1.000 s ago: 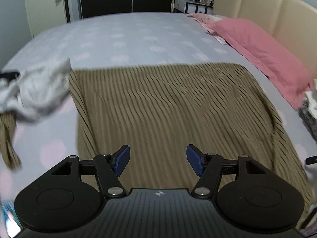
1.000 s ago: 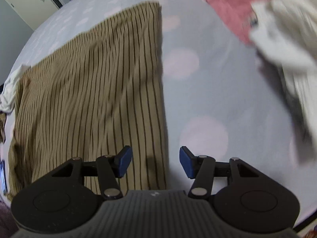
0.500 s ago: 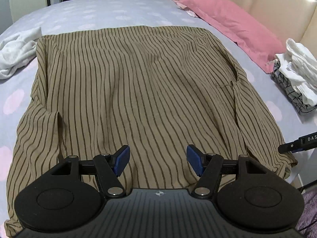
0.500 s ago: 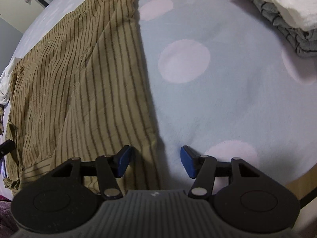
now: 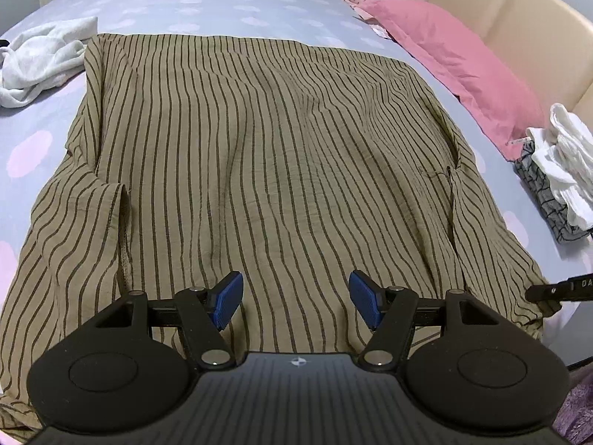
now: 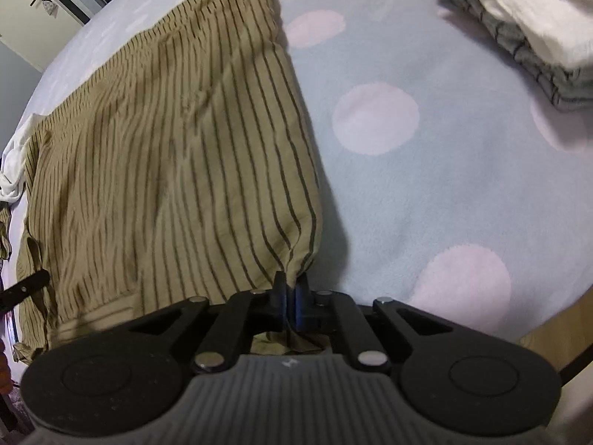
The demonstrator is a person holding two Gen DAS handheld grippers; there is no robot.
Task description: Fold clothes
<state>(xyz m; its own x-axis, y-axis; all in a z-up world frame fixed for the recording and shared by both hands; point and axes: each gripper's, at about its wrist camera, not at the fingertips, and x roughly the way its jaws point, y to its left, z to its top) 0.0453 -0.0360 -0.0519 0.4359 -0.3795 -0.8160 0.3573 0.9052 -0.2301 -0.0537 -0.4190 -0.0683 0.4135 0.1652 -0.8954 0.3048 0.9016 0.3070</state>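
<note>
Now pinched shut on the near right corner of the striped shirt [image 6: 207, 155] by the right gripper [image 6: 291, 296], long way running off ahead, with the left gripper [image 5: 295, 296] wide open over its near middle.

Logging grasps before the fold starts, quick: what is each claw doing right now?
Left claw: open, holding nothing, above the striped shirt.
Right claw: shut on the shirt's edge near the corner.
</note>
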